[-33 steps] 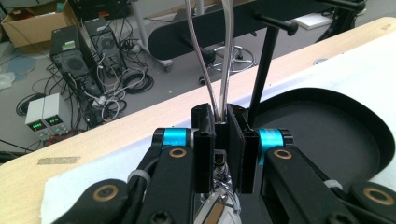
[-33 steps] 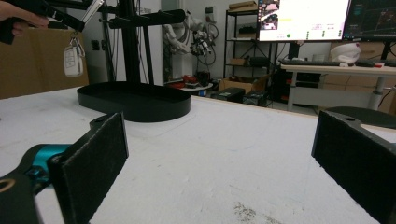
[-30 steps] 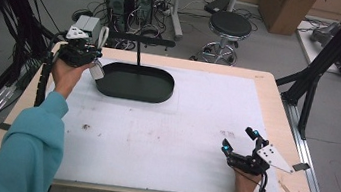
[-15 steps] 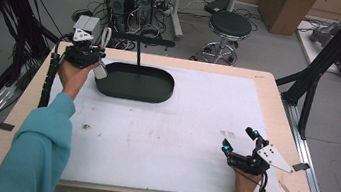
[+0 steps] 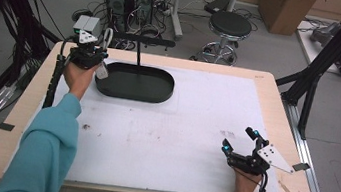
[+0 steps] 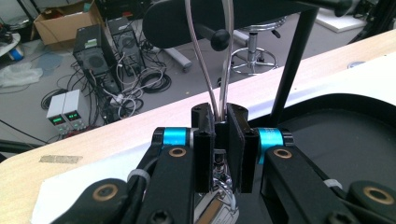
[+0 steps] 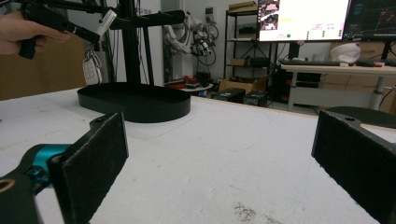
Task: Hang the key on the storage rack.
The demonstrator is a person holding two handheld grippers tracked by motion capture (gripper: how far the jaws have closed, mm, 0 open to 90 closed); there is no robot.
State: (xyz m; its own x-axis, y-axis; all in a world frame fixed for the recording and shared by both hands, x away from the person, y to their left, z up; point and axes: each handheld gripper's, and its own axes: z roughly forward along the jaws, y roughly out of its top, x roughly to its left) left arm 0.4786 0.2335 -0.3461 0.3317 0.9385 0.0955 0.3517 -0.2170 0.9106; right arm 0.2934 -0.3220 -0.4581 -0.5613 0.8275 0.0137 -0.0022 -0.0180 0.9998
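- The left gripper [image 5: 99,55], clenched on a wire loop [image 6: 208,56], had risen toward the stand's crossbar [image 5: 143,39].
- The right gripper [image 5: 240,141] stayed released, unmoved on the table [image 5: 152,139].

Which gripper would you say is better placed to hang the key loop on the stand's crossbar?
Left. The left gripper already pinches the key loop beside the crossbar; the right gripper sits open, far across the table.

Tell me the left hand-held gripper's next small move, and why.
Probably carry the loop on toward the free end of the stand's bar and slip it over. The left hand-held gripper is shut on the loop's base, a key fob hangs below, the loop is beside the bar, not yet over it. The right hand-held gripper rests open.
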